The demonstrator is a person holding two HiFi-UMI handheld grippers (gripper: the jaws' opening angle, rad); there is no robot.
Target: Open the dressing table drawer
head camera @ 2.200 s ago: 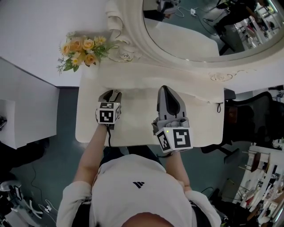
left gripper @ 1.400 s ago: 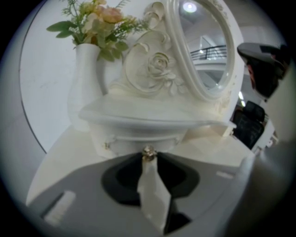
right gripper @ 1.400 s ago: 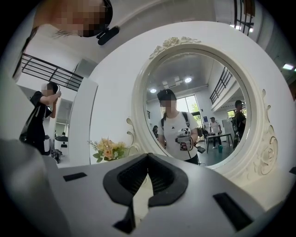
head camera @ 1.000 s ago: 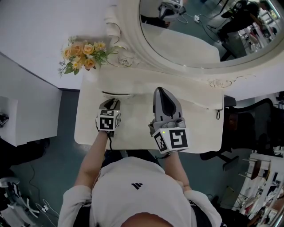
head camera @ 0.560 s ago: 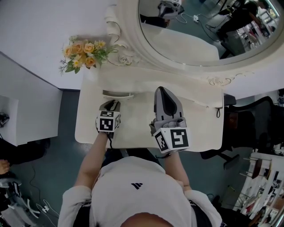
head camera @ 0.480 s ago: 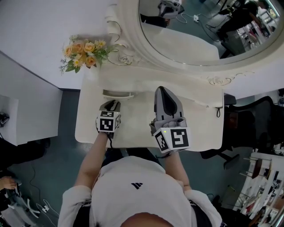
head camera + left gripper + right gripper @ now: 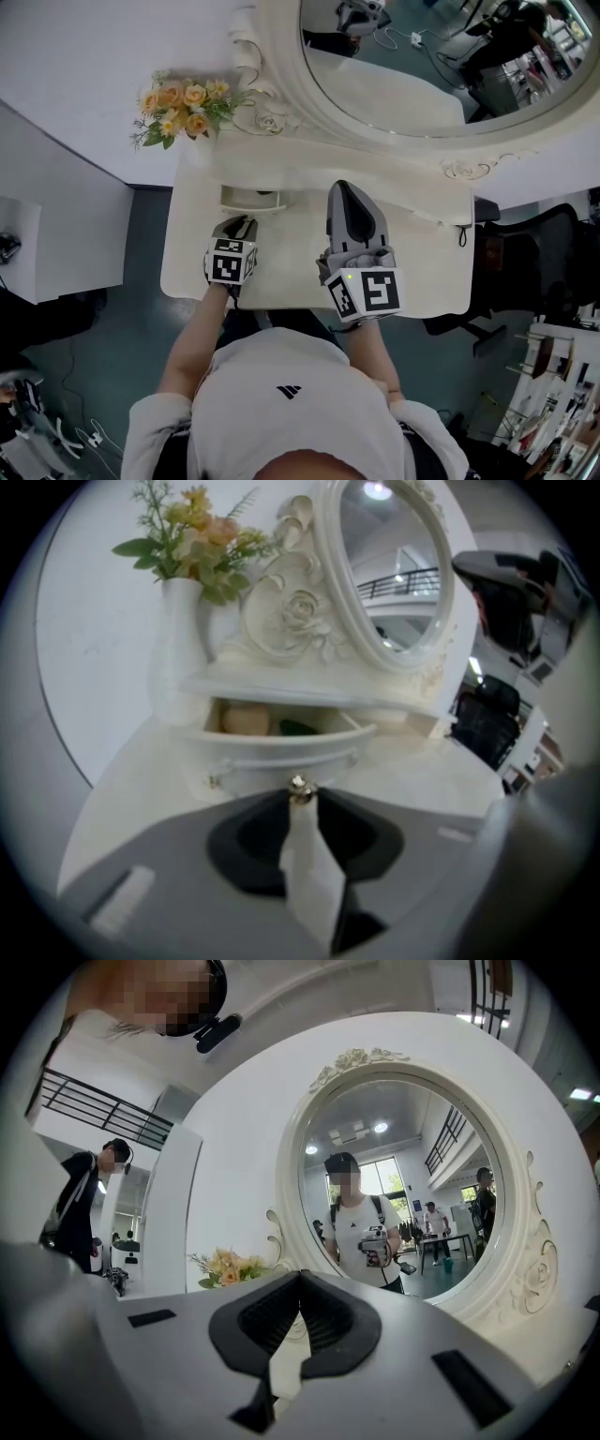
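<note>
The white dressing table (image 7: 422, 253) has a small curved drawer (image 7: 251, 199) under the mirror shelf at the left. It stands partly pulled out. In the left gripper view the drawer front (image 7: 281, 752) faces me, with a pale round thing and a green thing inside. My left gripper (image 7: 300, 797) is shut on the drawer's small gold knob (image 7: 300, 786); in the head view it (image 7: 244, 223) sits just in front of the drawer. My right gripper (image 7: 345, 189) hovers level over the middle of the tabletop, shut and holding nothing; in its own view it (image 7: 300, 1277) points at the oval mirror.
A large oval mirror (image 7: 450, 56) in an ornate white frame stands at the back of the table. A white vase (image 7: 178, 649) of yellow and orange flowers (image 7: 183, 105) stands at the back left corner. A black office chair (image 7: 525, 253) stands to the right.
The drawer has slid further out from under the shelf, towards me. My left gripper has drawn back with the knob. The right gripper has stayed in place.
</note>
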